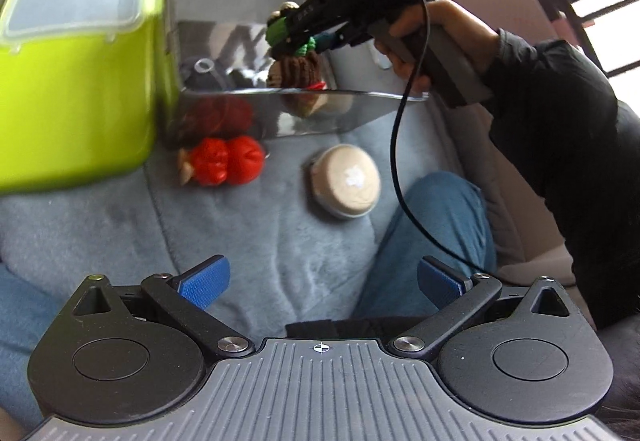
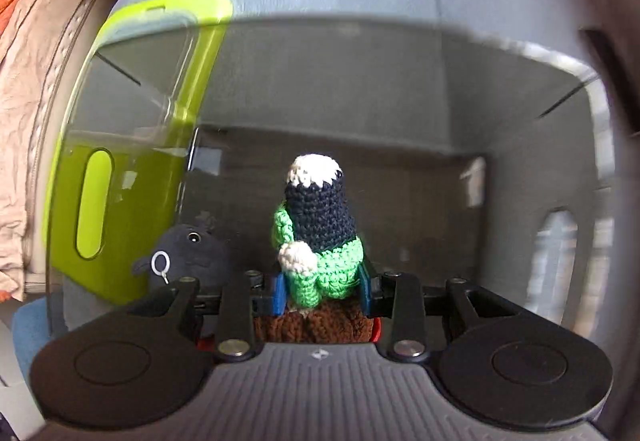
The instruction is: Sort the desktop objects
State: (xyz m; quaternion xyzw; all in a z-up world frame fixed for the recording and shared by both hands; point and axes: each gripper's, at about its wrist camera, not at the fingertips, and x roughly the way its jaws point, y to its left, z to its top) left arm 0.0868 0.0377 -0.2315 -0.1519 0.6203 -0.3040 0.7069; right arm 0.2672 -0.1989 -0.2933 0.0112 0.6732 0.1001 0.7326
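Observation:
My right gripper (image 2: 322,291) points straight down into a clear grey bin (image 2: 400,81) and is shut on a crochet doll (image 2: 320,225) with a green body, navy legs, white feet and brown hair. In the left wrist view, a hand holds that gripper (image 1: 296,37) with the doll (image 1: 298,67) over the bin's (image 1: 304,93) open top. A dark grey plush toy (image 2: 188,253) with a key ring lies on the bin's floor. My left gripper (image 1: 324,281) hangs open above the blanket with nothing between its blue pads (image 1: 208,281). A red crochet toy (image 1: 224,161) and a round beige case (image 1: 346,181) lie in front of the bin.
A lime-green lidded box (image 1: 76,81) stands against the bin's left side. Everything rests on a grey-blue plush blanket (image 1: 260,261). A knee in blue jeans (image 1: 440,225) sits at the right, near the beige case. A black cable (image 1: 396,161) hangs from the right gripper.

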